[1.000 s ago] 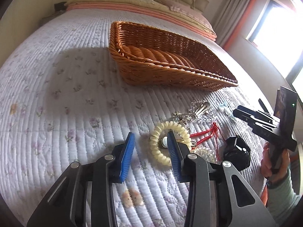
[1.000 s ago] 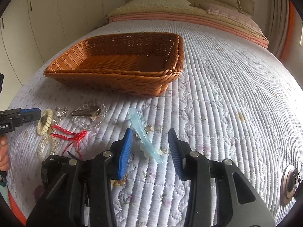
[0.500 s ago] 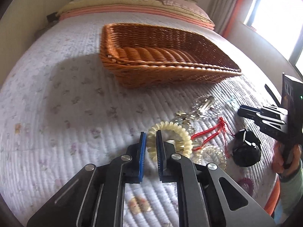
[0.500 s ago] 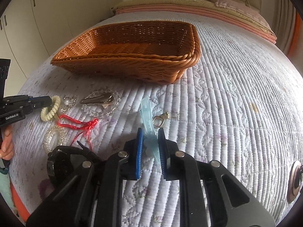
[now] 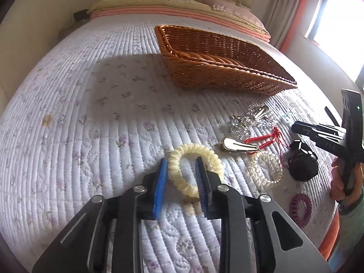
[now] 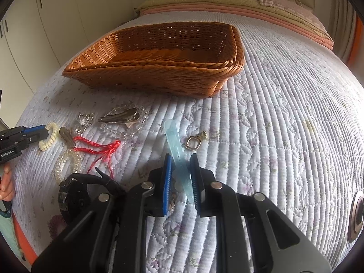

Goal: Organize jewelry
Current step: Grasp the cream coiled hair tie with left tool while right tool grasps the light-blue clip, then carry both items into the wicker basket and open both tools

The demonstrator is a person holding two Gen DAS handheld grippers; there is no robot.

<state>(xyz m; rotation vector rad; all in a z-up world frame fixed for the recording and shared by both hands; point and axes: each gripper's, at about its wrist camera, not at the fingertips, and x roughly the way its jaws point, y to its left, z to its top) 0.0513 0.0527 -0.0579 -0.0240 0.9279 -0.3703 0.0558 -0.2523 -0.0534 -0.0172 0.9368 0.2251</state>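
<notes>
Here, two pieces are gripped on the quilt, ready to be carried to the basket.

On the left, the cream coil hair tie (image 5: 195,170) is pinched by the left gripper (image 5: 179,183), its jaws narrowed on one side of the ring, one finger outside and one through the loop; a straight lift is advised so the springy coil is not snagged on the silver clip (image 5: 240,146) just beside it. On the right, the pale blue hair clip (image 6: 179,159) is held between the narrowed jaws of the right gripper (image 6: 180,183), near the gold ring charm (image 6: 193,142). The empty wicker basket (image 6: 145,77) is best approached over its near rim.
</notes>
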